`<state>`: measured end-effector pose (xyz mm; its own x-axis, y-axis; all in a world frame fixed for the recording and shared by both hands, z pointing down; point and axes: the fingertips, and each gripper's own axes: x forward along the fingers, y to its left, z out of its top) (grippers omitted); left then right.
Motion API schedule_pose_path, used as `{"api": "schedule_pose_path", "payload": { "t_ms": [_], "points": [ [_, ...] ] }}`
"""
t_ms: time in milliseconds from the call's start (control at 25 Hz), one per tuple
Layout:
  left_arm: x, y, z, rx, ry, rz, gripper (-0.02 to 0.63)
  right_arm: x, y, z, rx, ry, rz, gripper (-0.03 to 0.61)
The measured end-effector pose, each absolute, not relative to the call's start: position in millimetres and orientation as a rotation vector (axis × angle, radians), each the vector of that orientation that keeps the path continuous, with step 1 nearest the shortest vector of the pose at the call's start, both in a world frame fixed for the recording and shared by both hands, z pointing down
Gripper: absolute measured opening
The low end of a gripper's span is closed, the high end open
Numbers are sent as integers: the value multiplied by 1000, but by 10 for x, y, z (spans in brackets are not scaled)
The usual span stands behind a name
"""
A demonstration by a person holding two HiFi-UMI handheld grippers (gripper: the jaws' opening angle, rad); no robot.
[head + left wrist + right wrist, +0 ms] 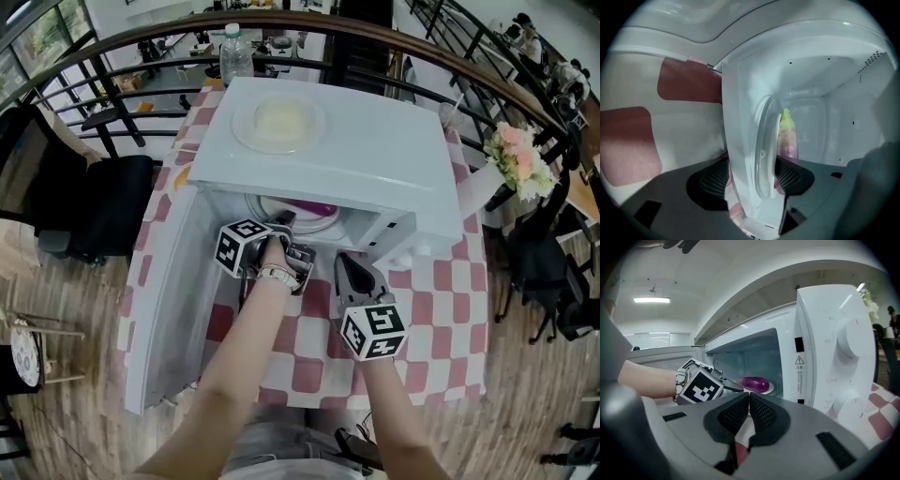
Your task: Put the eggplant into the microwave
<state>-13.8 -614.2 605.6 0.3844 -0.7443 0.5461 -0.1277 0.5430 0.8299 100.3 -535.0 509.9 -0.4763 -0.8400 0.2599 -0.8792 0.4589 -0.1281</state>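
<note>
The white microwave (375, 159) stands on a red-and-white checked table with its door (164, 309) swung open to the left. A purple eggplant (307, 207) with a green stem lies on the glass turntable (323, 223) inside. In the right gripper view the eggplant (754, 384) rests on the turntable just past the left gripper's marker cube (699, 388). My left gripper (284, 228) reaches into the cavity. Its jaws are open wide, and the eggplant (789, 143) lies free beside one pad (794, 176). My right gripper (349, 264) hovers before the control panel, shut and empty.
A glass plate (278, 122) with a pale lump sits on top of the microwave. Behind it stands a water bottle (234, 52). Pink flowers (516, 159) are at the right, a black chair (103, 211) at the left, and a curved railing (281, 21) behind.
</note>
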Motion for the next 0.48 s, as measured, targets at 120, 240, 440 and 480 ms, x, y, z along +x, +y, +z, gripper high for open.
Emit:
{"api": "schedule_pose_path", "payload": {
  "t_ms": [120, 240, 440, 480],
  "points": [
    [-127, -6079, 6039, 946, -1127, -477, 287, 1004, -5354, 5025, 1513, -2545, 356, 26],
    [-150, -6012, 5994, 953, -1123, -488, 287, 980, -5334, 4930, 1508, -2550, 338, 26],
    [-116, -5877, 5809, 1015, -1096, -484, 285, 959, -5256, 4764, 1504, -2556, 302, 26],
    [-102, -5845, 5752, 1029, -1086, -488, 280, 955, -5240, 4732, 1504, -2558, 299, 26]
  ]
}}
